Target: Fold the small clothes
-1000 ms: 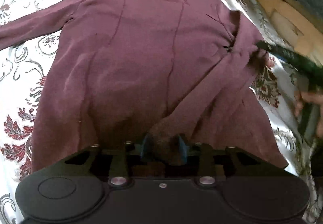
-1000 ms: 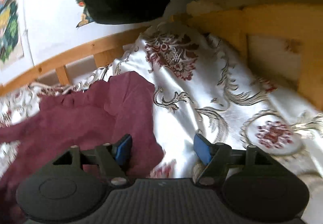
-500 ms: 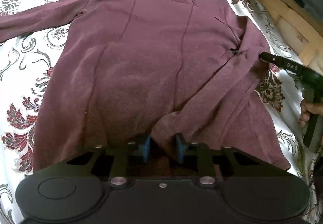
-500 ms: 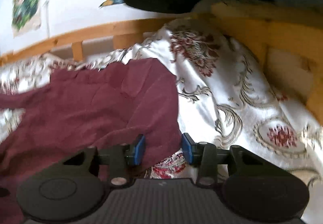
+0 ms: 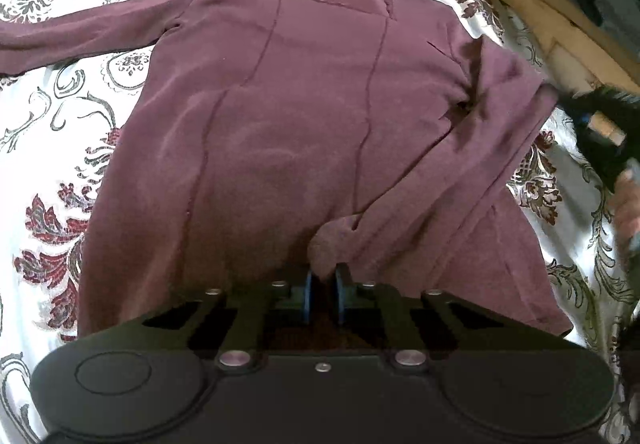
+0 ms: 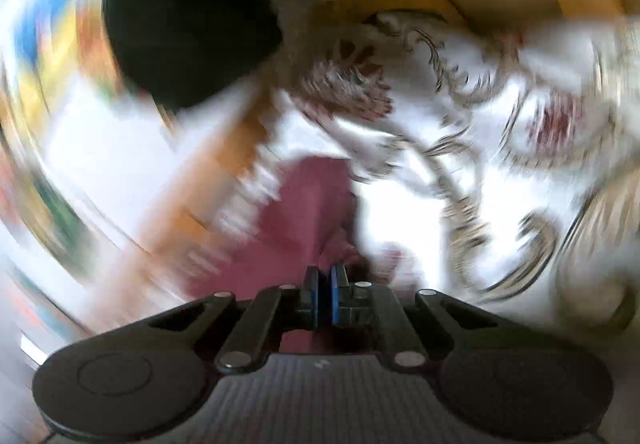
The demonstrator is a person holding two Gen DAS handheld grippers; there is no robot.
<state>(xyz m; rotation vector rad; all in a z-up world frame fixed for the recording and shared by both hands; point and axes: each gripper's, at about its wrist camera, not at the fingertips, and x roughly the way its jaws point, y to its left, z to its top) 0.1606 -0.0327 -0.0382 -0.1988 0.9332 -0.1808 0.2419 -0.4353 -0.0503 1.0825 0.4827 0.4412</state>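
Note:
A maroon long-sleeved top lies flat on the patterned bed cover, neckline far, hem near. Its right sleeve is folded diagonally across the body, cuff near the hem. My left gripper is shut on that sleeve cuff. My right gripper is shut on a fold of the maroon top at its right shoulder edge; it also shows in the left wrist view. The right wrist view is heavily blurred. The left sleeve lies stretched out to the left.
A wooden bed frame runs along the far and right sides. The white and red floral cover spreads to the right of the top. A dark bundle sits past the bed's corner.
Both grippers have closed, the left on the sleeve cuff, the right on the top's right edge. The right gripper is now moving fast, blurring its view.

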